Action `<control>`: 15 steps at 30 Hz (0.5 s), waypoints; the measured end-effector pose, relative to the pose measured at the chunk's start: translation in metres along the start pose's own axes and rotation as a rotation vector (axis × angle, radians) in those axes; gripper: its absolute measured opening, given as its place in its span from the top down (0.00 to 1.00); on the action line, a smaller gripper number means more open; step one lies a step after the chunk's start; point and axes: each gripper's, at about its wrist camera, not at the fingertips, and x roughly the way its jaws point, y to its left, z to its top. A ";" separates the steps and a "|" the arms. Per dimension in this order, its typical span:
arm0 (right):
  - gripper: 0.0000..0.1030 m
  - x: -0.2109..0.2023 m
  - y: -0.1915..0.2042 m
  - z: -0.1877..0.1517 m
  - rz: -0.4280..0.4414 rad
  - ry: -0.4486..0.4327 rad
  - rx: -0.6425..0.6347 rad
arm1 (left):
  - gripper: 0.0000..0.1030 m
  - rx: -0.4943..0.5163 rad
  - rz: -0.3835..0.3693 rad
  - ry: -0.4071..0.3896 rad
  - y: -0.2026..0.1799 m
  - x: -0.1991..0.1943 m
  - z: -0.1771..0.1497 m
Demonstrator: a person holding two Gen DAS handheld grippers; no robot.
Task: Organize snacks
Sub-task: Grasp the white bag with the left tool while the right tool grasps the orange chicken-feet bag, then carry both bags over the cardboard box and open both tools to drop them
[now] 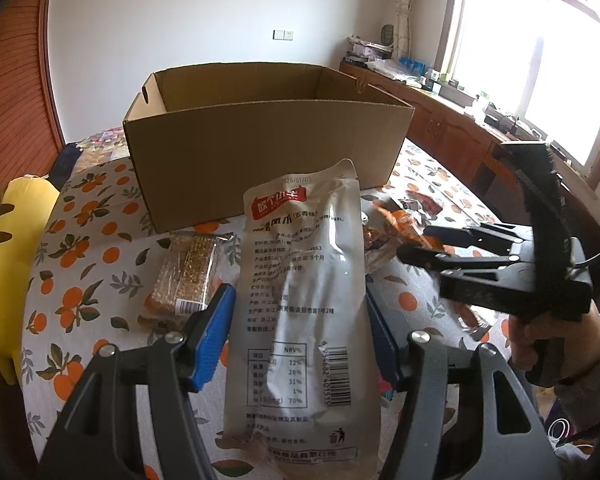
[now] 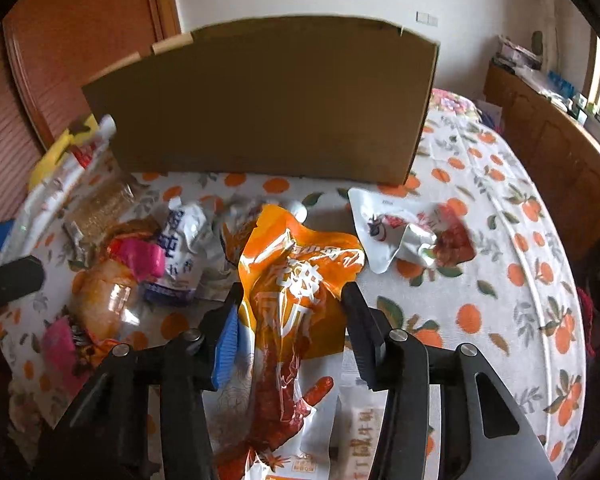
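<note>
Box (image 1: pixel 260 160) open, interior hidden.

Surface (image 2: pixel 500 240) covered in white cloth printed with oranges and leaves. Resting on it: open cardboard box (image 1: pixel 260 152) toward the far edge; clear-wrapped grain bar (image 1: pixel 186 276) just before the box; crumpled white pouch (image 2: pixel 404 232) lying apart; jumbled pile of snack packets (image 2: pixel 140 272) close together.
</note>
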 end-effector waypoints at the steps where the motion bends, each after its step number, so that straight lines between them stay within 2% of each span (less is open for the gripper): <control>1: 0.53 -0.005 -0.002 0.001 0.006 -0.009 0.006 | 0.39 0.000 -0.001 -0.003 0.000 -0.001 0.001; 9: 0.52 -0.039 -0.011 0.018 0.034 -0.070 -0.010 | 0.39 -0.003 -0.007 -0.045 0.000 -0.008 0.016; 15: 0.52 -0.064 -0.006 0.051 0.061 -0.144 -0.076 | 0.39 0.003 0.007 -0.093 0.004 -0.011 0.046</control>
